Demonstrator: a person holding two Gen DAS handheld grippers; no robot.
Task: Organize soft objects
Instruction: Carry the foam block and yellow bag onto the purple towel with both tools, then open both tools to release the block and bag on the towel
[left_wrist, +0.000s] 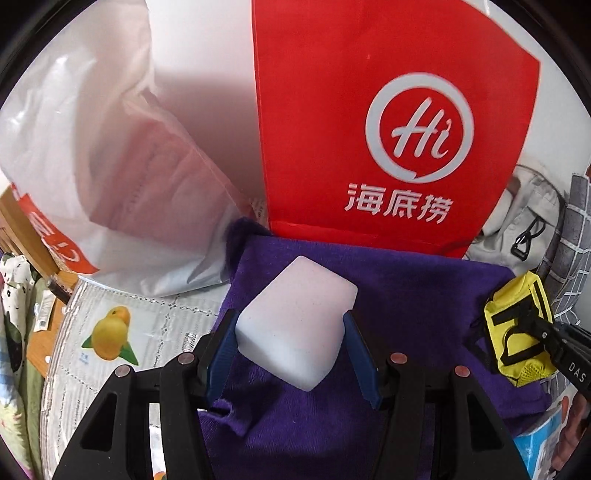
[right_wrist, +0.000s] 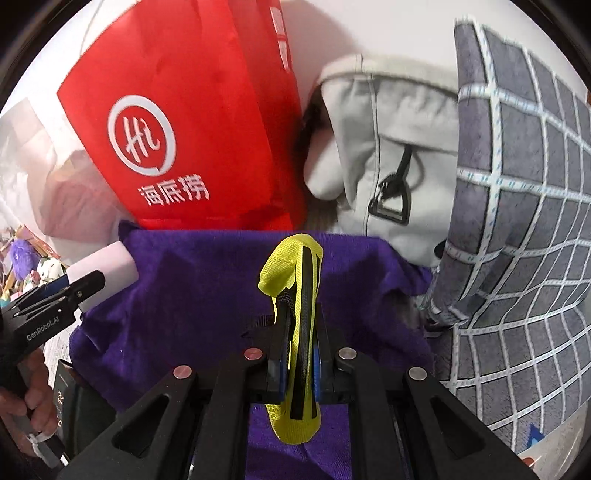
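My left gripper (left_wrist: 290, 336) is shut on a white foam sponge block (left_wrist: 295, 321) and holds it over a folded purple towel (left_wrist: 406, 295). The sponge also shows at the left of the right wrist view (right_wrist: 103, 269), with the left gripper (right_wrist: 55, 299) under it. My right gripper (right_wrist: 299, 343) is shut on a yellow mesh pouch with black straps (right_wrist: 295, 288), held on edge above the purple towel (right_wrist: 192, 288). The pouch also shows at the right of the left wrist view (left_wrist: 517, 325).
A red Haidilao bag (left_wrist: 388, 110) stands behind the towel. A white plastic bag (left_wrist: 92, 166) lies to the left, a light grey bag (right_wrist: 388, 166) and a grey checked cushion (right_wrist: 517, 203) to the right. A fruit-print table cover (left_wrist: 110, 332) lies at the lower left.
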